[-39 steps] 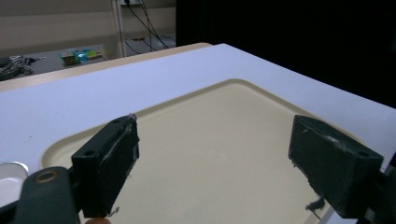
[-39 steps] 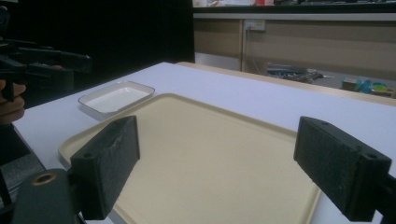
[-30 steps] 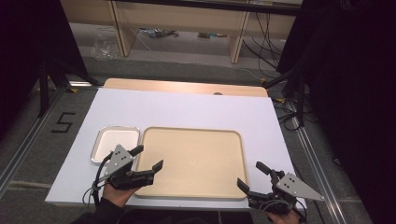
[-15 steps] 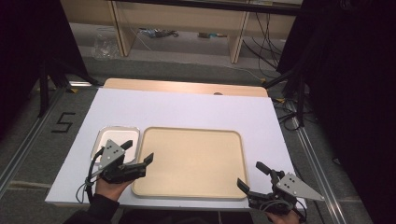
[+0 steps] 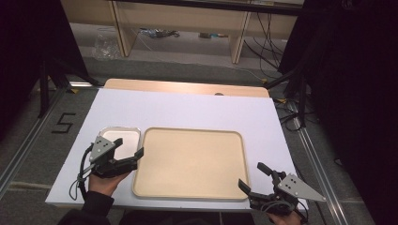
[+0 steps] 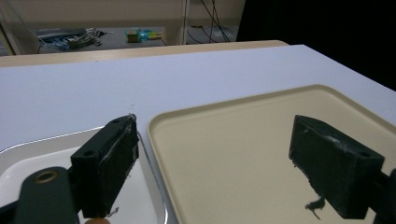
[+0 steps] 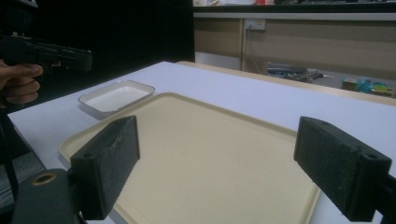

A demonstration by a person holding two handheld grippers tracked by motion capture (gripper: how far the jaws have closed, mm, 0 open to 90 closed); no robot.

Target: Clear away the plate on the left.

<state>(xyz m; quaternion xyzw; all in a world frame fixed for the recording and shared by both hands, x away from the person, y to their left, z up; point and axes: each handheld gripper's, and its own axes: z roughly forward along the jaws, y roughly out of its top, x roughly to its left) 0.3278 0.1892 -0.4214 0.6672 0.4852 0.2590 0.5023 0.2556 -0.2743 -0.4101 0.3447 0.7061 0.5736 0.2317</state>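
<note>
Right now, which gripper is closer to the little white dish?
Left. The left gripper hovers over the dish; the right gripper is across the tray.

Black "5" mark (image 5: 63,123) on the floor; cables (image 5: 263,35) and shelving (image 5: 187,18) beyond the table.

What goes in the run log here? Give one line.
left gripper: open, above gap between white dish and beige tray | right gripper: open, at tray's near right corner | tray: empty

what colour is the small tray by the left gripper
White with a metallic rim, small tray; clearest in the right gripper view.
</note>
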